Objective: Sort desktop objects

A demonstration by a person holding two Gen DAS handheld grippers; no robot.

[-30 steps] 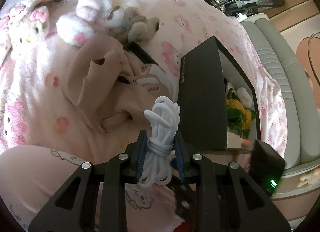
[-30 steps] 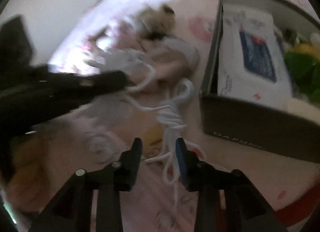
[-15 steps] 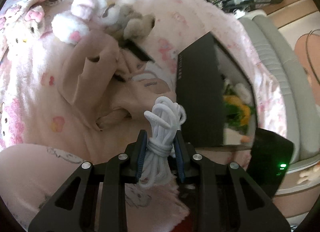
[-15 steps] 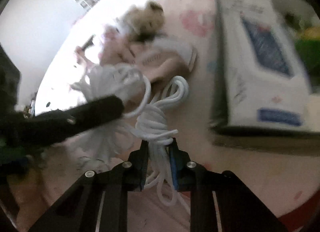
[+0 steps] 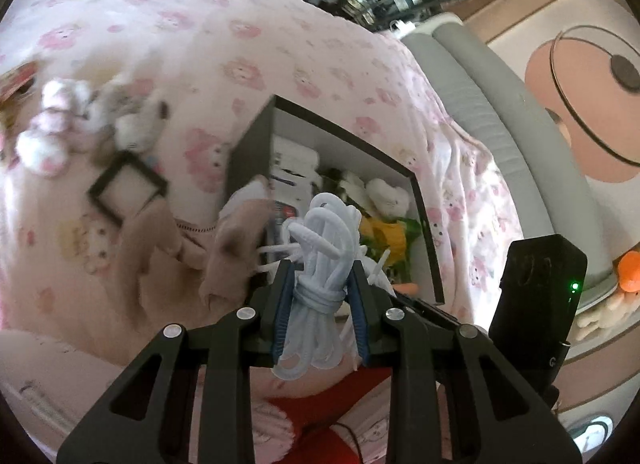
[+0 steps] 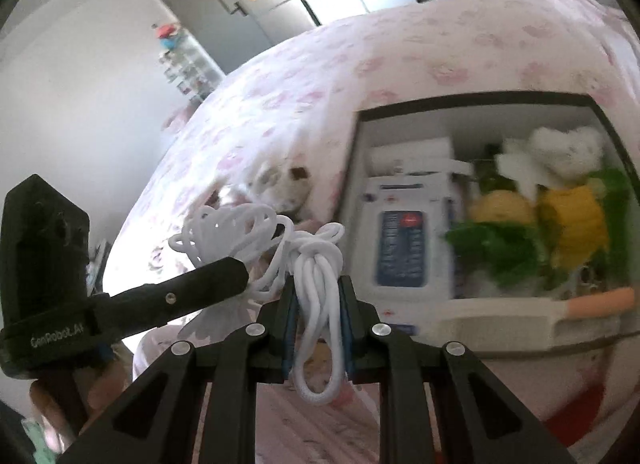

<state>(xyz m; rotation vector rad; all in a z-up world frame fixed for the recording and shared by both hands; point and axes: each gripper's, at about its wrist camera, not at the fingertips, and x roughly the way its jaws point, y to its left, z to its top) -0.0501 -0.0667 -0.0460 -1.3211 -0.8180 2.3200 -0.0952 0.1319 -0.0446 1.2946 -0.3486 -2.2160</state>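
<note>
My left gripper [image 5: 320, 296] is shut on a coiled white cable bundle [image 5: 324, 236], held above the bed near the black storage box [image 5: 248, 152]. My right gripper [image 6: 318, 304] is shut on a second white cable bundle [image 6: 318, 272], lifted in front of the same box [image 6: 472, 100]. The left gripper [image 6: 224, 276] shows in the right wrist view with its bundle [image 6: 232, 224] just left of mine. The box holds a white tissue pack [image 6: 408, 240], yellow and green plush items [image 6: 568, 220] and a white plush [image 6: 560, 148].
A pink cartoon-print bedspread [image 5: 200, 24] covers the bed. A beige garment [image 5: 160, 248], plush toys [image 5: 72, 124] and a black-framed item [image 5: 128, 188] lie left of the box. A grey padded bed edge [image 5: 500, 104] runs along the right. A red strip [image 5: 320, 416] shows below.
My right gripper closed on the second white cable and lifted it off the bed. Both grippers rose and moved toward the box, whose inside now shows.
</note>
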